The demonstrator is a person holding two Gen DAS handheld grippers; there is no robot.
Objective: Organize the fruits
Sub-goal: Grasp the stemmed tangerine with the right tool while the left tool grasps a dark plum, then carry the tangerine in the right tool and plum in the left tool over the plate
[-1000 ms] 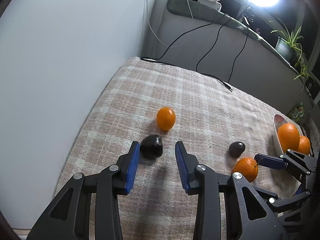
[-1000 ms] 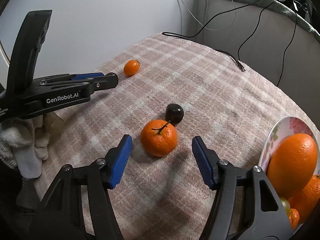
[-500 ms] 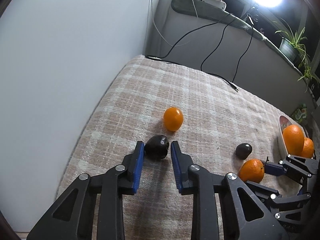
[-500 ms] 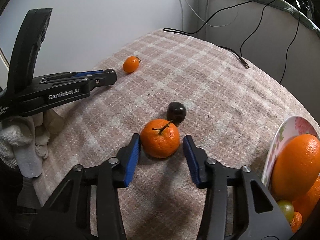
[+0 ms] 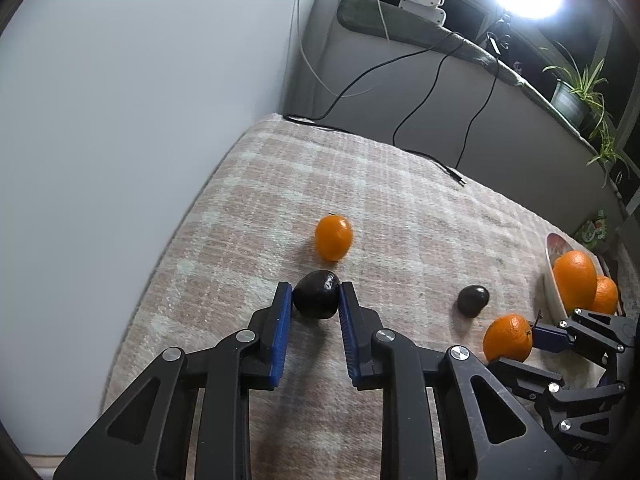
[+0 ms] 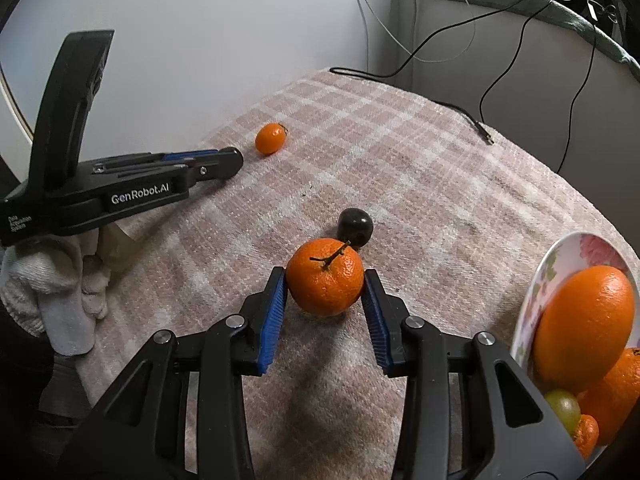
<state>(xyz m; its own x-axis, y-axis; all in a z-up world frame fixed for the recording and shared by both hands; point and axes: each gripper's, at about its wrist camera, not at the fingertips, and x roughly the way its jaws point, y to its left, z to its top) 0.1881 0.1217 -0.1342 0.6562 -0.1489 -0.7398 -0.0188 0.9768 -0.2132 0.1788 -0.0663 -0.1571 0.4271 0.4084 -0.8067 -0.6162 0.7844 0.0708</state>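
Note:
My left gripper (image 5: 316, 294) is shut on a dark plum (image 5: 317, 294) that rests on the checked cloth. A small orange kumquat (image 5: 334, 237) lies just beyond it. My right gripper (image 6: 325, 286) is shut on a stemmed mandarin (image 6: 325, 282), also on the cloth. A second dark plum (image 6: 355, 226) sits right behind the mandarin; it also shows in the left wrist view (image 5: 473, 300). A flowered plate (image 6: 560, 264) at the right holds a large orange (image 6: 584, 324), more oranges and a green grape (image 6: 562, 406).
The checked cloth (image 5: 400, 200) covers the table, with a white wall at the left. A black cable (image 6: 464, 114) lies on the far part of the cloth. A potted plant (image 5: 576, 88) stands on the far ledge. A white gloved hand (image 6: 60, 280) holds the left gripper.
Both grippers have moved forward and closed: the left onto the near plum, the right onto the mandarin. The fruits have stayed on the cloth.

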